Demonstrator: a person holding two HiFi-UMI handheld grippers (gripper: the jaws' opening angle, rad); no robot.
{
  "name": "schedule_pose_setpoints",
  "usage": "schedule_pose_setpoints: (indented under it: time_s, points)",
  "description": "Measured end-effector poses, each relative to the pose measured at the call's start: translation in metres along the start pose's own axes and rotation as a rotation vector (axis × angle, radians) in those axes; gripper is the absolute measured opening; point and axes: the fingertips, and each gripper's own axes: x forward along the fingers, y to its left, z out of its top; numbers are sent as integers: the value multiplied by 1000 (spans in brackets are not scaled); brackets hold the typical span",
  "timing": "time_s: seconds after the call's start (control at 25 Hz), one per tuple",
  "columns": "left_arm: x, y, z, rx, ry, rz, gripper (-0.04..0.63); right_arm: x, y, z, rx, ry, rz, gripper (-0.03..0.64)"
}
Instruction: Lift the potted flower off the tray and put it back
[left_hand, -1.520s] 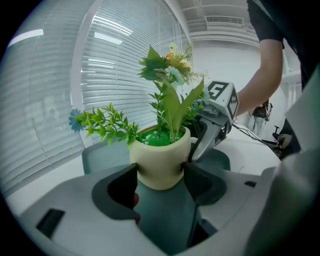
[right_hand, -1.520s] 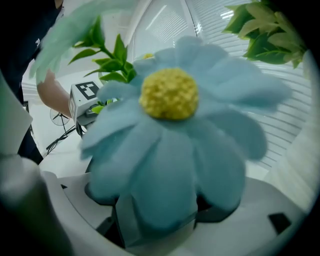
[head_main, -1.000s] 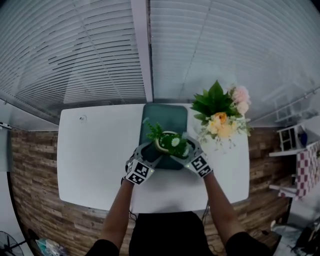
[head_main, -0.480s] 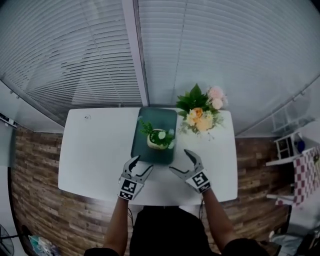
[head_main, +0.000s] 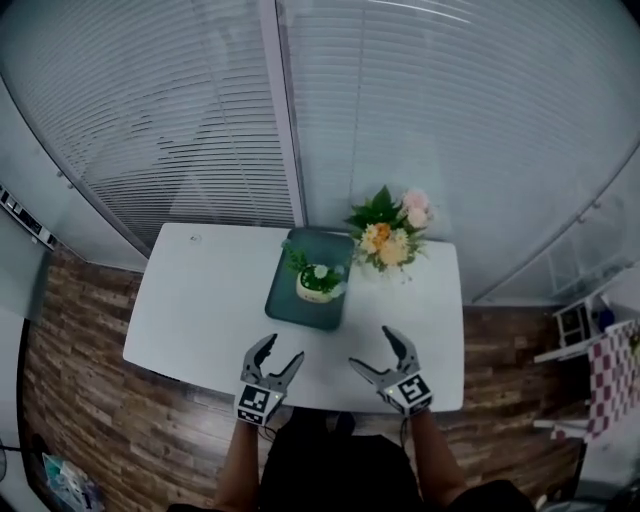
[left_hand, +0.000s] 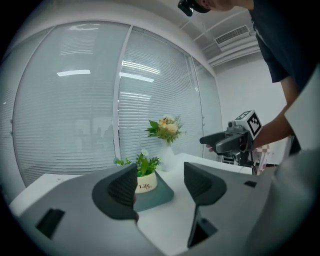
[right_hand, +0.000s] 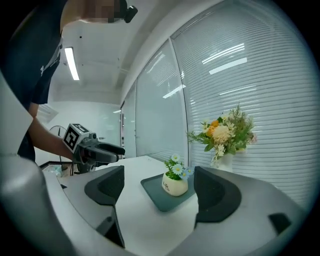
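Observation:
The potted flower (head_main: 319, 282), a small cream pot with green leaves and pale blossoms, stands upright on the dark green tray (head_main: 288, 305) in the middle of the white table. It shows again in the left gripper view (left_hand: 145, 180) and the right gripper view (right_hand: 175, 183). My left gripper (head_main: 277, 361) hangs open near the table's front edge, well short of the tray. My right gripper (head_main: 374, 354) is open too, beside it on the right. Both hold nothing.
A white vase with a bouquet (head_main: 388, 230) of orange and pink flowers stands just right of the tray at the table's back. Window blinds (head_main: 430, 120) close off the far side. Wood floor (head_main: 70, 360) surrounds the white table (head_main: 200, 310).
Both grippers let go of the pot, which now rests on the tray, and drew back toward the table's front edge. The head camera has risen and pulled away.

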Motion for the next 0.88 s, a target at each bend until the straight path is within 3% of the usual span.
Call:
schedule_pose_setpoints:
  time_s: [0.32, 0.48, 0.64, 0.88]
  points:
    - [-45, -34, 7, -37, -30, 74, 285, -52, 5, 9, 57, -78, -10, 397]
    - [-61, -47, 11, -107, -37, 113, 285, -73, 11, 16, 58, -89, -4, 397]
    - [-74, -56, 19, -101, -56, 134, 285, -88, 15, 19, 41, -110, 6, 397]
    - [-85, -59, 39, -213, -131, 142, 285, -96, 20, 16, 31, -123, 1, 397]
